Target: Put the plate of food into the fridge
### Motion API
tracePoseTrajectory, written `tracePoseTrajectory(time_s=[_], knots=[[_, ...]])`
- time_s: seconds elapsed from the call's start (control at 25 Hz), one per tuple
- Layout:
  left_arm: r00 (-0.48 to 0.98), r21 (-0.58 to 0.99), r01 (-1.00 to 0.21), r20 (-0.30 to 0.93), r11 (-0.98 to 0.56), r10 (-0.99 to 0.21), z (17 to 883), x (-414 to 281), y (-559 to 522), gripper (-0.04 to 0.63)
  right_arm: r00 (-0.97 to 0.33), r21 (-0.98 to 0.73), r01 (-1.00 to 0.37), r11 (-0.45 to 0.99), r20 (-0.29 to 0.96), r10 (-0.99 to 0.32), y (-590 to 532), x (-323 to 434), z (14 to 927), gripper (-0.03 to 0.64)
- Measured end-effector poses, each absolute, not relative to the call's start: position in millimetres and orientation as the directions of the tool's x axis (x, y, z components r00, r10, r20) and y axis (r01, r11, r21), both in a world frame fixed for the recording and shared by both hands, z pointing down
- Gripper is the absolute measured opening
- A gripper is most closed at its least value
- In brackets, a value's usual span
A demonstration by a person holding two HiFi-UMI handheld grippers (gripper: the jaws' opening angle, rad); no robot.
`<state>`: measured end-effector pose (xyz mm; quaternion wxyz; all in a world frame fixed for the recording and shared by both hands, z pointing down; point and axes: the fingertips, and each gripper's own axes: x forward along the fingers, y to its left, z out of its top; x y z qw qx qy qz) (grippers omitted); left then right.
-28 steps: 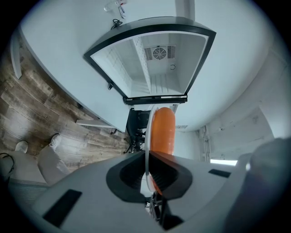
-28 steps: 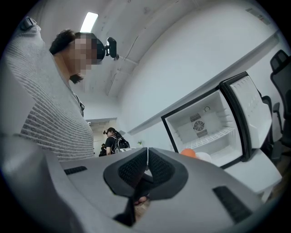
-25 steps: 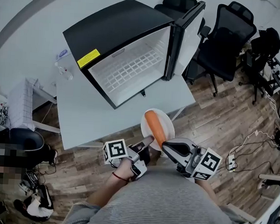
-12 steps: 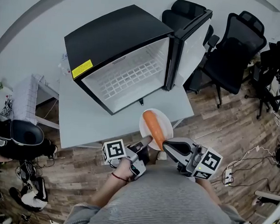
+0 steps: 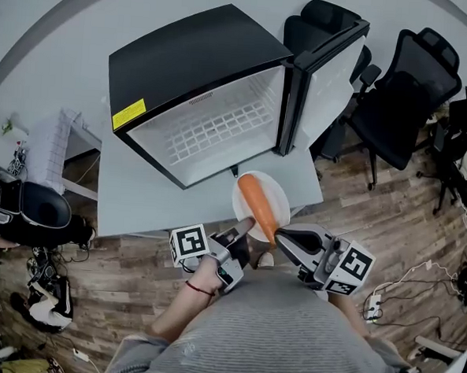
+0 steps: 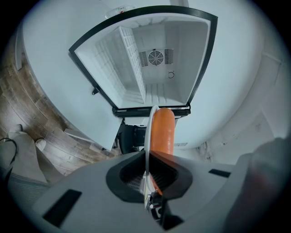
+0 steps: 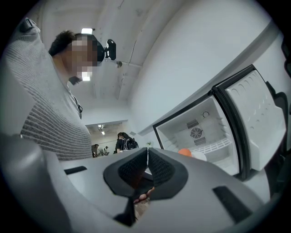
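Left hand-held gripper (image 5: 245, 224) clamps the near rim of the plate (image 5: 282, 199), held over the worktop (image 5: 162, 197) edge before the open fridge (image 5: 197, 132); right hand-held gripper (image 5: 284, 238) closed, nothing visible between its jaws; plate judged stiff, breakable, its long orange food (image 5: 258, 203) liable to roll.

Plate (image 6: 146, 130) rim hidden inside left tongs (image 6: 148, 153)
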<state>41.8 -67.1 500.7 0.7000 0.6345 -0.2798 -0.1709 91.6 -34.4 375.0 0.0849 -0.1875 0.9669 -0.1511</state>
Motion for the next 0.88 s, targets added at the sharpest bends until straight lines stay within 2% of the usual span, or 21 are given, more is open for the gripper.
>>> tracePoseTrajectory(time_s=[0.88], knots=[[0.778,0.975,-0.123,0.21,0.185,-0.592,510.3,25.8,-114.1,0.026,-0.919,-0.345,-0.334,0.877,-0.088,-0.385,-69.3,75.8,369.1,0.014]])
